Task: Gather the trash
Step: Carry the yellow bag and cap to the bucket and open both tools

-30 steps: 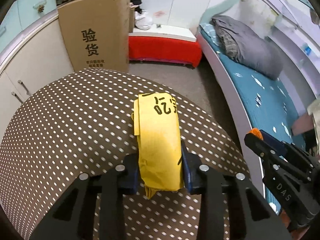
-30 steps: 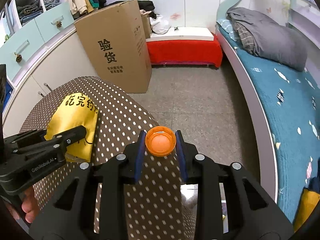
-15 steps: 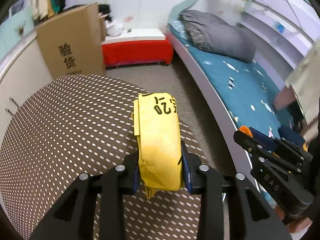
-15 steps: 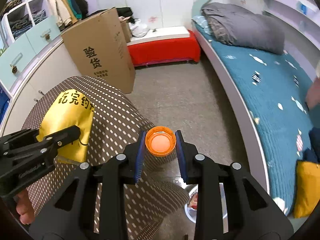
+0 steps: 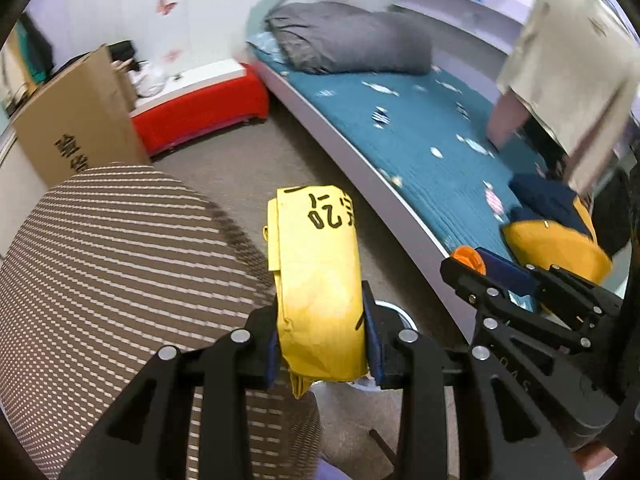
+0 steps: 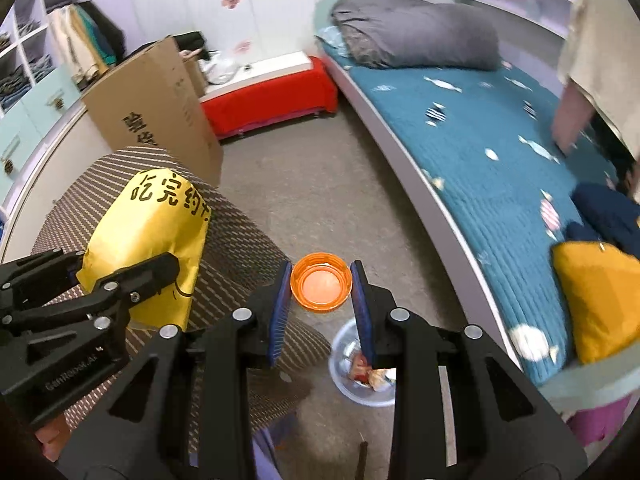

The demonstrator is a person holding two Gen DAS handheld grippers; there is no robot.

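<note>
My left gripper [image 5: 322,340] is shut on a yellow paper packet [image 5: 320,280] with black writing and holds it in the air past the table's edge. The packet also shows in the right wrist view [image 6: 148,236]. My right gripper [image 6: 321,300] is shut on an orange bottle cap [image 6: 321,287] and holds it above the floor. A clear bin [image 6: 352,372] with wrappers in it stands on the floor right below the cap. In the left wrist view its rim [image 5: 396,310] peeks out behind the packet, and the right gripper [image 5: 472,268] shows with the cap [image 5: 466,258].
A round table with a brown dotted cloth [image 5: 100,280] lies to the left. A bed with a blue cover [image 6: 480,152] runs along the right. A cardboard box [image 6: 160,104] and a red bench [image 6: 268,100] stand at the back. A yellow cushion [image 6: 600,296] lies on the bed.
Both grippers have swung right, off the table and toward the bed, still holding the packet and the cap. The bin on the floor has come into view under them.
</note>
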